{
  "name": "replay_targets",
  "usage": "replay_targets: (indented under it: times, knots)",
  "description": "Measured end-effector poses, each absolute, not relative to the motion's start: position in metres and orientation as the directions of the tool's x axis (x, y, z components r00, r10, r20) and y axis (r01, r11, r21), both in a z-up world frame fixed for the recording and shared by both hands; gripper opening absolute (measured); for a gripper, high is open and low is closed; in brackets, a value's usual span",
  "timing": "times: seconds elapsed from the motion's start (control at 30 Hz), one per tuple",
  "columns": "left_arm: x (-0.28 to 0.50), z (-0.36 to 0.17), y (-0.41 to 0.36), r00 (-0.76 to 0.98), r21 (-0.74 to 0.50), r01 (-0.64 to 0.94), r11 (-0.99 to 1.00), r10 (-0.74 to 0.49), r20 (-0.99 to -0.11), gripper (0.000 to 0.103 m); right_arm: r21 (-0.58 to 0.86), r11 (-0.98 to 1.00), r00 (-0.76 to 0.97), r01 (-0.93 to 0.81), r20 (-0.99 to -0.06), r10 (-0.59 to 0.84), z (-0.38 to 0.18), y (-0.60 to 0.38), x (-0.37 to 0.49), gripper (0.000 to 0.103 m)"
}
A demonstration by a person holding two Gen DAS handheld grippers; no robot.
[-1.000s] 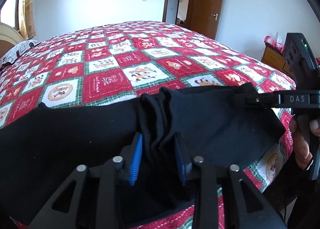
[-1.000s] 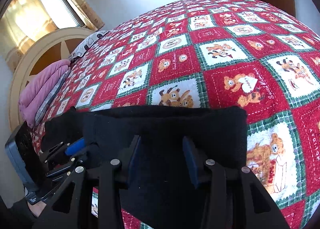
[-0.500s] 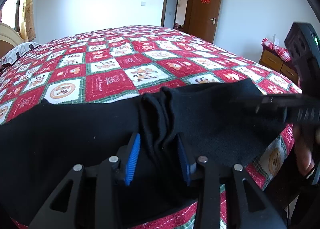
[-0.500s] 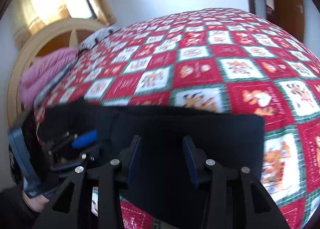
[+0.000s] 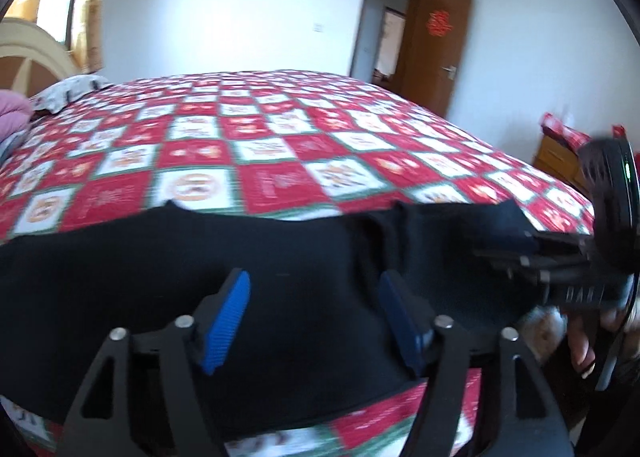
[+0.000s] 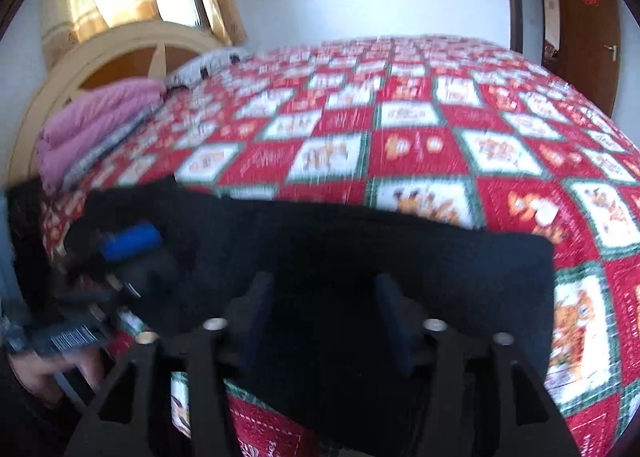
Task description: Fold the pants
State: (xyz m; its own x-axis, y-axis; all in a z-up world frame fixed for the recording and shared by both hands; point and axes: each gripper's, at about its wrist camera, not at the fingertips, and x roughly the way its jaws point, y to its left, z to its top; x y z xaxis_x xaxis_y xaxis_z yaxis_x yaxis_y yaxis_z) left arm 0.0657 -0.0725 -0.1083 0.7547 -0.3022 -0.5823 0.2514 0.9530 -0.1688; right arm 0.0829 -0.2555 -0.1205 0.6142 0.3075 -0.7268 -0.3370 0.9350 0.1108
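Black pants [image 5: 160, 257] lie folded along the near edge of the bed, flat apart from a bunched ridge [image 5: 380, 233]. My left gripper [image 5: 314, 281] hovers over the cloth with its jaws opening. The blue pads [image 5: 228, 317] stand wide apart and press on nothing, and the ridge lies just right of them. My right gripper [image 6: 324, 285] is over the other end of the pants [image 6: 440, 265], its jaws also opening, with cloth below them but not pinched. Each gripper shows in the other's view, the right gripper [image 5: 504, 253] and the left gripper [image 6: 132, 253], each held by a hand.
A red, white and green patchwork quilt [image 5: 280, 145] covers the bed. A folded pink blanket [image 6: 92, 121] and a pillow [image 5: 68, 97] lie by the curved headboard [image 6: 120, 53]. A brown door [image 5: 440, 45] stands open behind, with a wooden nightstand [image 5: 556, 157] at the right.
Both grippers' jaws have spread wider. The left one has let go of the bunched ridge and shifted left of it. The right gripper has rolled and slid sideways along the pants.
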Motion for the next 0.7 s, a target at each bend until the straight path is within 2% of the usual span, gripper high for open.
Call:
replay_targets:
  times: [0.13, 0.27, 0.43, 0.57, 0.7]
  knots:
    - [0.064, -0.106, -0.040, 0.757, -0.195, 0.206, 0.959, -0.283, -0.589, 0.072, -0.031, 0.933, 0.647, -0.358, -0.729, 0.224, -0.125, -0.239, 0.076, 0.058]
    - [0.055, -0.092, 0.006, 0.795, -0.156, 0.138, 0.978, -0.204, -0.572, 0.072, 0.005, 0.947, 0.684, -0.321, -0.690, 0.236, -0.114, -0.246, 0.073, 0.058]
    - [0.053, -0.083, 0.090, 0.814, -0.046, -0.033, 0.998, 0.000, -0.581, 0.075, -0.034, 0.942, 0.747, -0.335, -0.618, 0.244, -0.102, -0.232, 0.057, 0.058]
    - [0.057, -0.092, 0.152, 0.785, -0.023, -0.156, 0.988, 0.109, -0.609, 0.075, -0.077, 0.897, 0.710, -0.435, -0.642, 0.289, -0.113, -0.200, 0.047, 0.058]
    - [0.058, -0.110, 0.194, 0.742, -0.078, -0.216, 0.973, 0.111, -0.661, 0.075, -0.112, 0.867, 0.673, -0.485, -0.681, 0.289, -0.130, -0.174, 0.042, 0.058]
